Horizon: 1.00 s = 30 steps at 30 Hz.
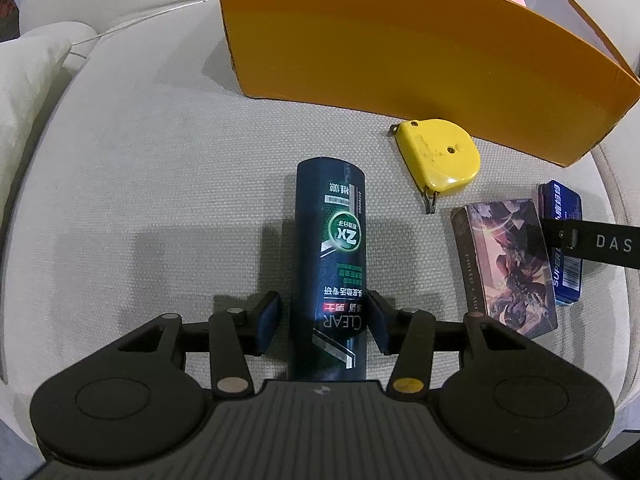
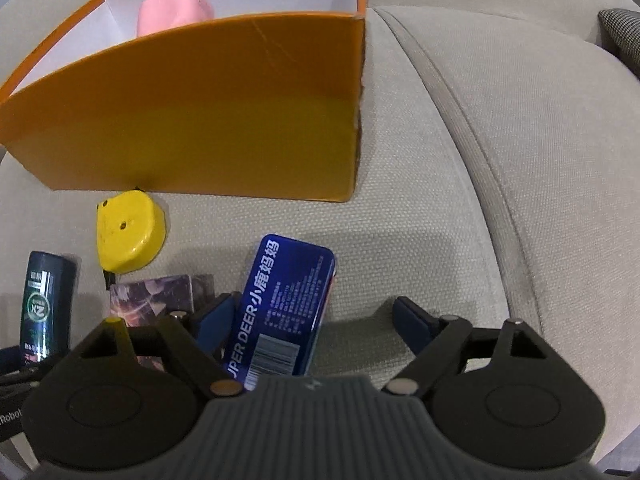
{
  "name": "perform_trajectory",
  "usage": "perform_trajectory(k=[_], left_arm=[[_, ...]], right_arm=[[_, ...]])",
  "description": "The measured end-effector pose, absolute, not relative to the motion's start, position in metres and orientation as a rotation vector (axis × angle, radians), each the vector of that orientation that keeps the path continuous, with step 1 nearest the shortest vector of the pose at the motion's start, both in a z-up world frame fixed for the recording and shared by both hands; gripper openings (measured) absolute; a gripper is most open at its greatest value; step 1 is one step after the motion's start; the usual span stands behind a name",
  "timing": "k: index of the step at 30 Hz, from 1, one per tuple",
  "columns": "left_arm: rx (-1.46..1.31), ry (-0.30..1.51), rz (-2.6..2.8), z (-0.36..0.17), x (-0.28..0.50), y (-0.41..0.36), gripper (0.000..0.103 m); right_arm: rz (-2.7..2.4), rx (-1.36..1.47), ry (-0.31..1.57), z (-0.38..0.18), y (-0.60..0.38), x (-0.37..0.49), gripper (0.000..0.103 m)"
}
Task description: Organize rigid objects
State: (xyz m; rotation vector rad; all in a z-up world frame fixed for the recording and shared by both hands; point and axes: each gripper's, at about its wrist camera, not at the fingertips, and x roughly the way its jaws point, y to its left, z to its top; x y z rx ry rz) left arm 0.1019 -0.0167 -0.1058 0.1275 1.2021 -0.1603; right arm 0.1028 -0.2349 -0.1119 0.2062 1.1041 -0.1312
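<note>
A dark CLEAR bottle (image 1: 330, 272) lies on the grey sofa cushion between the fingers of my left gripper (image 1: 323, 322); the jaws are open, with small gaps on both sides. My right gripper (image 2: 316, 322) is open around a blue tin (image 2: 282, 308) that lies on the cushion near its left finger. A yellow tape measure (image 1: 438, 156) and a picture card box (image 1: 506, 268) lie between the two. The bottle also shows in the right wrist view (image 2: 46, 306). An orange box (image 2: 192, 104) stands behind, holding a pink block (image 2: 174, 10).
The tape measure (image 2: 128, 236) sits against the orange box's front wall (image 1: 400, 52). The card box (image 2: 154, 296) lies just left of the right gripper. A cushion seam (image 2: 452, 112) curves off to the right. A pale pillow (image 1: 28, 80) lies far left.
</note>
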Motion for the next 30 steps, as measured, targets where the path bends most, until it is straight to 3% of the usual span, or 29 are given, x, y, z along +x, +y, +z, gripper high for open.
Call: perform_trajectory(k=[6, 19, 25, 30], left_arm=[[0.128, 1.199, -0.153, -0.106, 0.101, -0.018, 0.06], [0.154, 1.192, -0.158, -0.106, 0.099, -0.021, 0.06], [0.136, 1.2, -0.179, -0.104, 0.099, -0.022, 0.045], [0.132, 1.193, -0.182, -0.101, 0.098, -0.022, 0.045]], right_arm=[[-0.167, 0.247, 1.099, -0.108, -0.247, 0.096, 0.065], [-0.149, 0.179, 1.105, -0.11, -0.238, 0.094, 0.06], [-0.143, 0.186, 1.109, -0.106, -0.238, 0.092, 0.055], [-0.128, 0.203, 1.108, -0.106, -0.24, 0.092, 0.051]])
